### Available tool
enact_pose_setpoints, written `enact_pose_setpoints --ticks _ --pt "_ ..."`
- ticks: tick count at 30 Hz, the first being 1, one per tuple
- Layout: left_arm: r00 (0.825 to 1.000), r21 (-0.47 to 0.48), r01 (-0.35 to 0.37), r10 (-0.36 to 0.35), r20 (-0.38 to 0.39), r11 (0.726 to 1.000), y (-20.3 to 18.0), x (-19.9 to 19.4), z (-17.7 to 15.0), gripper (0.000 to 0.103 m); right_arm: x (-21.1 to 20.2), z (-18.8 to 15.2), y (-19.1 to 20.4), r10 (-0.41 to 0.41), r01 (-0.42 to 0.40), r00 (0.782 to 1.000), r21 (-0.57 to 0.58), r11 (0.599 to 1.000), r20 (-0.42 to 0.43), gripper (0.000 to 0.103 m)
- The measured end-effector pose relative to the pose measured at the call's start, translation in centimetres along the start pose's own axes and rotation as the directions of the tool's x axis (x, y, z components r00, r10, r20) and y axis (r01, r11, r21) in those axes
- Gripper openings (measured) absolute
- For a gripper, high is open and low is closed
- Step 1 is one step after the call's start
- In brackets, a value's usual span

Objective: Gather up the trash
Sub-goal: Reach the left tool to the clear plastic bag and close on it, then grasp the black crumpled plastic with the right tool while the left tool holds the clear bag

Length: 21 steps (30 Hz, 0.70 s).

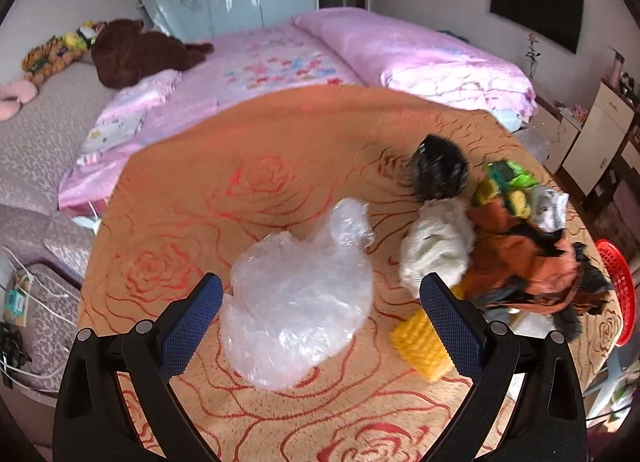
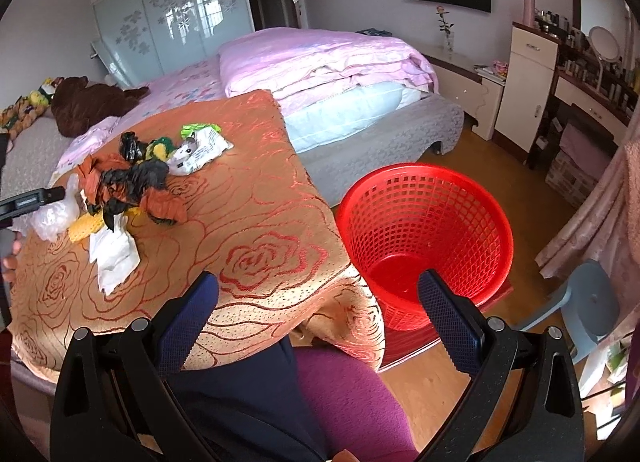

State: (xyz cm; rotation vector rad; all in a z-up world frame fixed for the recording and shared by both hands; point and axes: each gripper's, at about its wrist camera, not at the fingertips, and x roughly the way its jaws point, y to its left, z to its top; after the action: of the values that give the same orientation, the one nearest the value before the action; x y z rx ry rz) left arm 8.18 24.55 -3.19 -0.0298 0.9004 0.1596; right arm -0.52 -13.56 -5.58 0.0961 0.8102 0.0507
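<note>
While the left gripper point(image 1: 320, 302) hangs with jaws spread wide around the clear plastic bag point(image 1: 298, 302) on the orange rose cloth point(image 1: 240, 166), I'd drop lower and pinch a thick fold, not a loose film edge. The right gripper point(image 2: 318, 298) waits empty and open near the red basket point(image 2: 426, 238).

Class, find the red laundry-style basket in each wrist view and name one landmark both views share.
Left wrist view: the red basket is only a sliver at the far right edge, past the trash pile and the table's edge.
Right wrist view: it fills the centre-right, on the floor beside the table, behind the open right claw.
Shared landmark: the orange rose-patterned tablecloth.
</note>
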Motion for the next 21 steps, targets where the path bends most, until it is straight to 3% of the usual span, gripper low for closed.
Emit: enact_pose_setpoints --ticks 2,4,6,14,21 --pt "1.0 -0.007 0.005 -0.005 -0.012 1.0 0.5 0.7 0.1 0.094 0.1 0.0 0.0 0.0 0.0 1.0 0.0 1.0 -0.005 0.097" --pt "1.0 0.0 0.006 -0.006 -0.013 1.0 0.7 1.0 0.1 0.082 0.4 -0.1 -0.1 0.006 -0.006 1.0 0.0 1.0 -0.012 0.097" --pt "1.0 0.005 0.012 -0.011 -0.025 1.0 0.7 1.4 0.0 0.064 0.7 -0.2 0.2 0.013 -0.014 1.0 -0.009 1.0 -0.022 0.097" --pt "1.0 0.041 0.017 -0.017 0.007 0.999 -0.5 1.4 -0.4 0.046 1.5 0.5 1.8 0.06 -0.062 0.997 -0.045 0.997 -0.041 0.096" --pt "0.999 0.005 0.02 -0.02 0.046 1.0 -0.2 0.1 -1.1 0.038 1.9 2.5 4.2 0.112 -0.118 0.992 -0.096 0.988 -0.057 0.077"
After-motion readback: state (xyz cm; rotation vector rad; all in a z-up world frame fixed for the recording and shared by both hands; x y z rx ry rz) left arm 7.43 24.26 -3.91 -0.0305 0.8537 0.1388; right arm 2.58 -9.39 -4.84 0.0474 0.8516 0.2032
